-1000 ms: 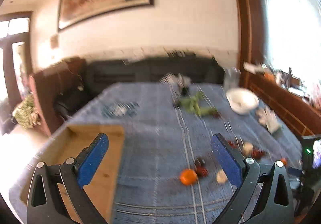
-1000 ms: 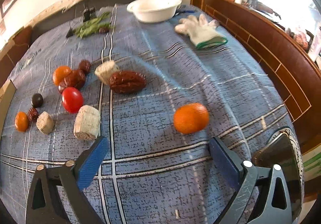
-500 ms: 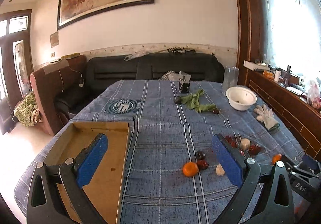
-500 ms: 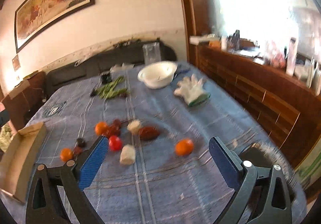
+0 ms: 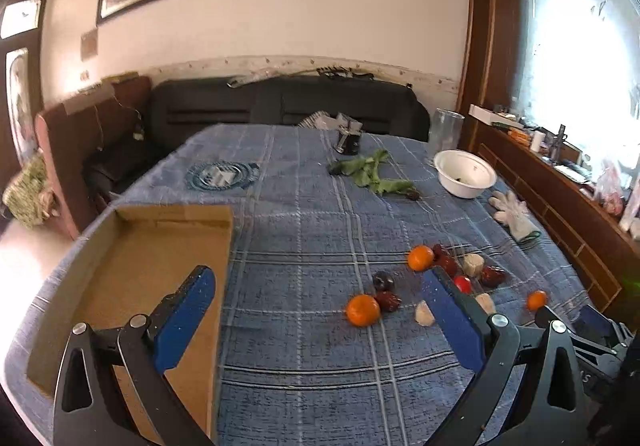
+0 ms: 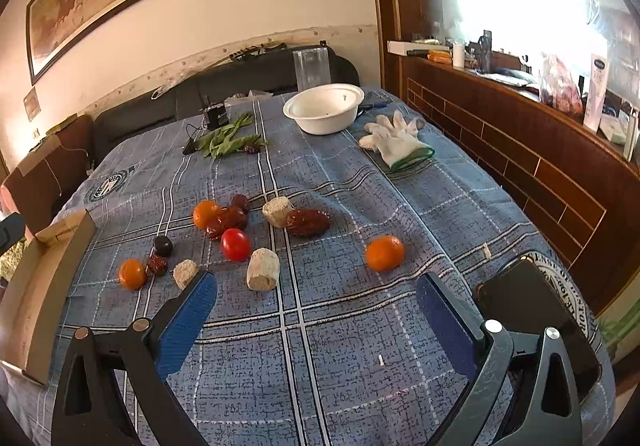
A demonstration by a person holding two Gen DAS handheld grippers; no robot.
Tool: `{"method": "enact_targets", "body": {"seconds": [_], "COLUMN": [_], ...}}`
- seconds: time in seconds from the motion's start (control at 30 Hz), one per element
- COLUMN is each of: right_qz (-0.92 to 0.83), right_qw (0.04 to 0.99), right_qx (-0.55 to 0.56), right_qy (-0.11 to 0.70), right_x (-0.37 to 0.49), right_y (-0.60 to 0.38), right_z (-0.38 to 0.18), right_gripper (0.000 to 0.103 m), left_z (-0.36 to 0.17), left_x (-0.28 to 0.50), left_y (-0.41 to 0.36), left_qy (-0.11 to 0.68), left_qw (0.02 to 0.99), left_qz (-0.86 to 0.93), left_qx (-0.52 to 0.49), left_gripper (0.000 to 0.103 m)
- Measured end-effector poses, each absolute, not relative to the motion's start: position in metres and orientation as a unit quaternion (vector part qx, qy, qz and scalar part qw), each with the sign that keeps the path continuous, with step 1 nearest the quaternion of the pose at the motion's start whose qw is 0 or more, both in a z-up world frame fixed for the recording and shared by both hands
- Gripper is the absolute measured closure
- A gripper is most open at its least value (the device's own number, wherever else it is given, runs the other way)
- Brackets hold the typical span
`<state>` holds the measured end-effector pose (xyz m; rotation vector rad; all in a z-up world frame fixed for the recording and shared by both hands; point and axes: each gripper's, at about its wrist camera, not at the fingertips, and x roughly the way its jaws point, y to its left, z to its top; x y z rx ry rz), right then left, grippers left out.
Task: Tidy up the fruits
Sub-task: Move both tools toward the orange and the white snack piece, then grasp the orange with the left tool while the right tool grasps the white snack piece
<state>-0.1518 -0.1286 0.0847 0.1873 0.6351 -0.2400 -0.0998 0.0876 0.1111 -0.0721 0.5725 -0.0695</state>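
While both tongs hang above the blue checked tablecloth [image 6: 360, 326], each is released, jaws spread wide and gripping nothing. The left gripper [image 5: 320, 318] is held level over the near edge, its left finger above the cardboard tray [image 5: 132, 266], its right finger beside an orange [image 5: 363, 310]. The right gripper [image 6: 316, 310] tilts down toward the scattered fruit: a red tomato [image 6: 235, 244], a lone orange [image 6: 384, 253], and a dark date [image 6: 308, 222], all loose on the cloth, well apart from the tray.
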Motion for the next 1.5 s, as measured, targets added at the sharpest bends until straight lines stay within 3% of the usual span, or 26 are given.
{"method": "enact_targets", "body": {"seconds": [0.27,0.5,0.73,1.0,1.17,1.23,1.3,1.37,1.5], "right_qz": [-0.113,-0.117,-0.115,-0.097,-0.027,-0.010,0.002,0.017,0.018], "right_qw": [0.933,0.930,0.927,0.945,0.925,0.918,0.907,0.893,0.885], "right_qx": [0.099,0.100,0.107,0.103,0.120,0.115,0.107,0.126,0.138], "right_qy": [0.326,0.334,0.341,0.296,0.361,0.380,0.407,0.431,0.444], "right_x": [-0.144,-0.140,-0.138,-0.132,-0.097,-0.089,-0.080,-0.071,-0.064], "right_y": [-0.132,-0.135,-0.139,-0.154,-0.153,-0.146,-0.138,-0.137,-0.138], "right_z": [0.078,0.072,0.069,0.101,0.093,0.081,0.067,0.052,0.039], "right_gripper": [0.001,0.001,0.001,0.000,0.001,0.012,0.041,0.049,0.049], "left_z": [0.059,0.035,0.046,0.120,0.111,0.086,0.064,0.044,0.030], "left_x": [-0.067,-0.060,-0.071,-0.088,-0.043,-0.033,-0.028,-0.023,-0.018], "left_y": [0.082,0.098,0.121,0.104,0.096,0.094,0.090,0.088,0.086], "left_qy": [0.414,0.454,0.427,0.267,0.329,0.365,0.400,0.431,0.440], "left_qw": [0.889,0.871,0.895,0.962,0.938,0.922,0.906,0.889,0.884], "left_qz": [-0.154,-0.122,-0.062,-0.053,-0.102,-0.115,-0.129,-0.141,-0.142], "left_qx": [-0.118,-0.142,-0.112,-0.029,-0.047,-0.055,-0.055,-0.063,-0.064], "left_gripper": [0.000,0.000,0.000,0.000,0.000,0.004,0.031,0.042,0.042]}}
